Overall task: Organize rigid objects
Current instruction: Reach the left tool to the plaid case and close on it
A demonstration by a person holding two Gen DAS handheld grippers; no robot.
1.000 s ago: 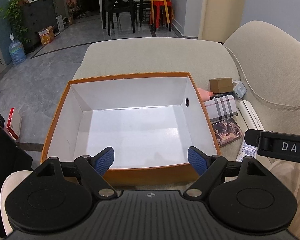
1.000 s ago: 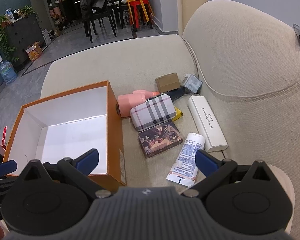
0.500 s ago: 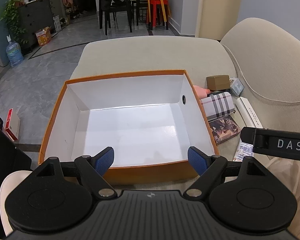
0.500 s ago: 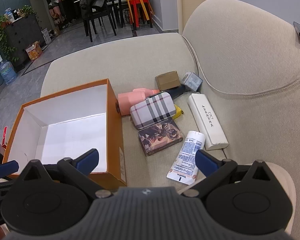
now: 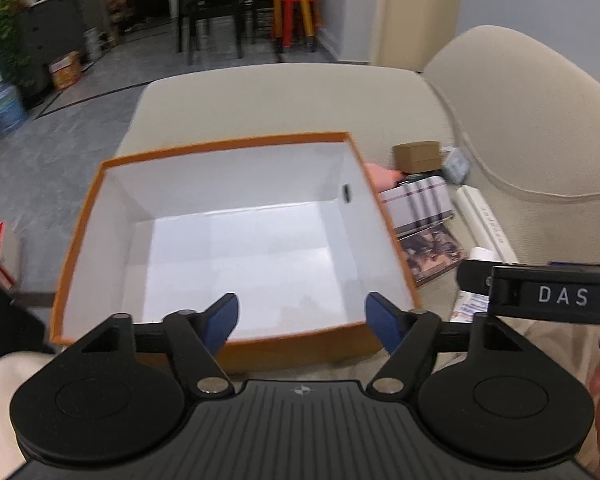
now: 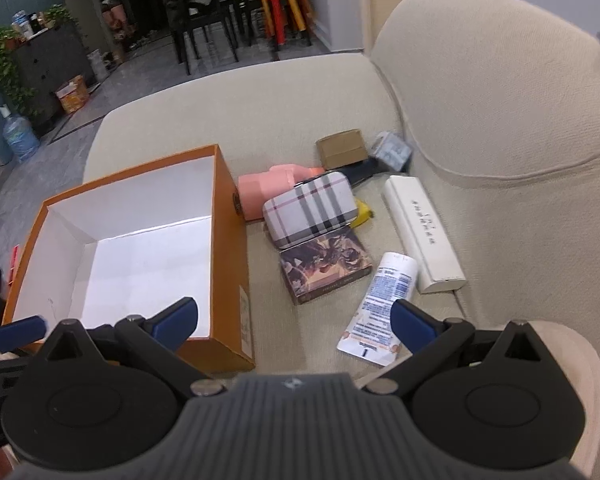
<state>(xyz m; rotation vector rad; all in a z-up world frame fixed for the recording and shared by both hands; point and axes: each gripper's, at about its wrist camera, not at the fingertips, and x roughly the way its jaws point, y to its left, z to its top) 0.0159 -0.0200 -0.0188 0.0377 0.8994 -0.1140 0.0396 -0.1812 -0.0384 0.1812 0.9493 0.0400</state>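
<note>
Orange box (image 6: 228,216) lies empty on the sofa (image 6: 300,104); both grippers tilt down, left gripper (image 5: 302,316) closing on nothing, right gripper (image 6: 294,322) wide apart, empty.

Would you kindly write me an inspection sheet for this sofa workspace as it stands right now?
Surface: beige sofa seat, holding everything.
Job's things: orange box empty; beside it plaid case atop pink item, printed box, white tube, long white box, brown carton.
Clutter: nothing seen.
Grippers: left gripper jaws open, just been closing, nothing between; right gripper jaws open, empty.
Cables: nothing seen.
Surroundings: dining chairs, red-and-yellow stools, plant, water jug.
</note>
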